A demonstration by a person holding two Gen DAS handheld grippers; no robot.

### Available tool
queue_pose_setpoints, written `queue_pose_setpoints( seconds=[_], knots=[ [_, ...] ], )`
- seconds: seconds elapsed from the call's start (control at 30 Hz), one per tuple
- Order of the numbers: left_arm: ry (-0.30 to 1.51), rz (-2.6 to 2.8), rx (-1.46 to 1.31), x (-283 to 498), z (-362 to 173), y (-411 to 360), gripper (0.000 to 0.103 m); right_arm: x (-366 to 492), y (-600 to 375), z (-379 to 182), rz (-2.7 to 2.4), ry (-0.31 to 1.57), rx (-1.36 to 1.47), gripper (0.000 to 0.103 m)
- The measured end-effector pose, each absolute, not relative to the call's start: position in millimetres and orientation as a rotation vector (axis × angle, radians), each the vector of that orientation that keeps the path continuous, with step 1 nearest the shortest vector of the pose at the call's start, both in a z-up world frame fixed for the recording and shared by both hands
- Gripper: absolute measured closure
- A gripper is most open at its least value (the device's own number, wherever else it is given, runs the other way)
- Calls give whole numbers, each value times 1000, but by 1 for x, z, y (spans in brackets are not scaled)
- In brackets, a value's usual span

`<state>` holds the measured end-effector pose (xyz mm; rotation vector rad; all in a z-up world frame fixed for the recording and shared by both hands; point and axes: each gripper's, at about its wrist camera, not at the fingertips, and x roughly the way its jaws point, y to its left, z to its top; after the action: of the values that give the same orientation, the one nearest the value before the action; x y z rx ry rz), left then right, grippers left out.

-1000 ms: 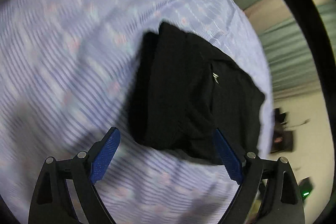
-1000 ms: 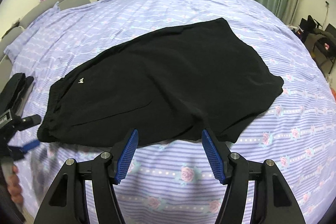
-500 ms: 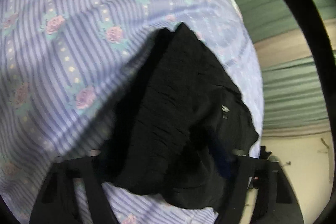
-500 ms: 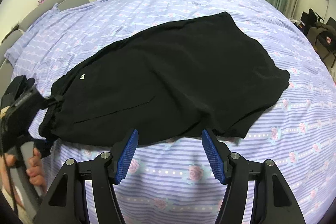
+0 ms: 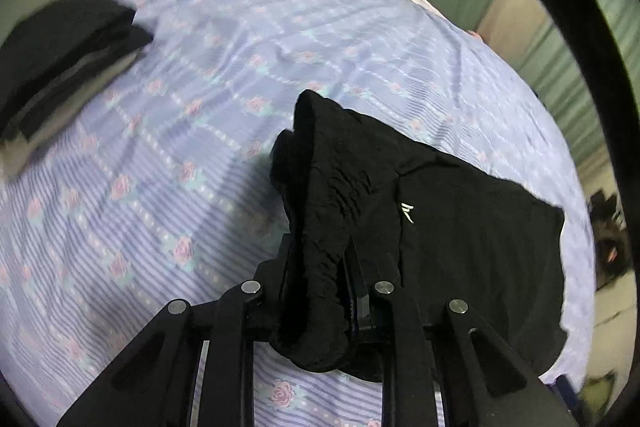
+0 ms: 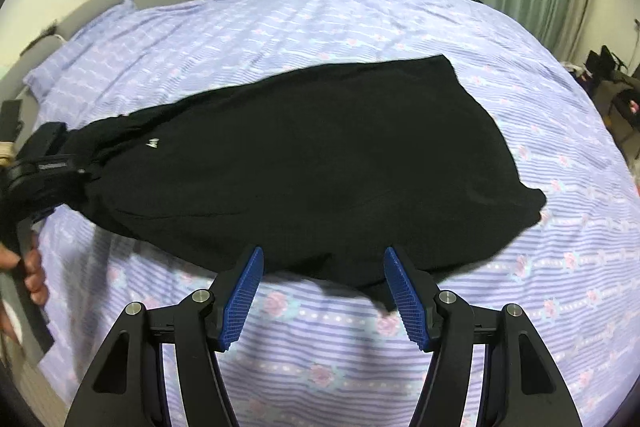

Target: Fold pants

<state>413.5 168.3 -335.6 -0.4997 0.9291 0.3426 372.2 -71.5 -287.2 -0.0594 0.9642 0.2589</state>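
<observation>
Pants: black soft-fabric pants [image 6: 320, 163] spread on lilac rose-striped bed sheet [image 6: 480, 327].
Left gripper [image 5: 320, 267]: fingers closing, clenched on the pants' bunched waistband.
Right gripper [image 6: 324, 291]: fingers released, at the pants' near edge.

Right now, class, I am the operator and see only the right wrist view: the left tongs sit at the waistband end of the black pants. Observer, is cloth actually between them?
Observer: Yes. In the left wrist view the waistband of the pants is bunched between the left tongs, whose jaws are closing on it.
Operator: Is anything else lying on the bed on that side?
Observer: A dark stack, which looks like folded clothes, lies on the bedspread toward the upper left of that view, apart from the pants.
</observation>
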Motion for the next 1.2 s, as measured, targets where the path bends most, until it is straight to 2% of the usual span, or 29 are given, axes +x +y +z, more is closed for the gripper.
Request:
queue_pose_setpoints(
  seconds=[0.17,0.33,0.47,0.67,0.87,0.93,1.0,1.03,1.07,1.1,1.2],
  knots=[
    [878,308,-375,414,-295,143,82,374,-95,-274,211,936,-36,40],
    [791,173,-234,430,-241,85,82,376,-139,-258,136,896,-2,40],
    [711,2,-219,454,-219,38,83,375,-177,-245,67,868,65,39],
    [716,-264,-174,502,-228,-54,85,367,-227,-236,-61,836,126,39],
    [800,-435,-146,552,-274,-145,85,355,-263,-249,-161,868,174,39],
    [892,-481,-144,566,-294,-167,77,352,-271,-254,-187,879,177,39],
    [936,-497,-141,567,-299,-175,50,353,-275,-257,-197,893,189,39],
    [915,-495,-145,562,-295,-171,41,353,-278,-257,-197,895,198,39],
    [893,-485,-144,556,-290,-167,23,354,-279,-258,-192,890,212,39],
    [864,-472,-141,549,-284,-159,18,356,-279,-257,-184,886,219,39],
    [817,-427,-98,524,-271,-130,16,368,-274,-257,-134,864,222,39]
  ],
)
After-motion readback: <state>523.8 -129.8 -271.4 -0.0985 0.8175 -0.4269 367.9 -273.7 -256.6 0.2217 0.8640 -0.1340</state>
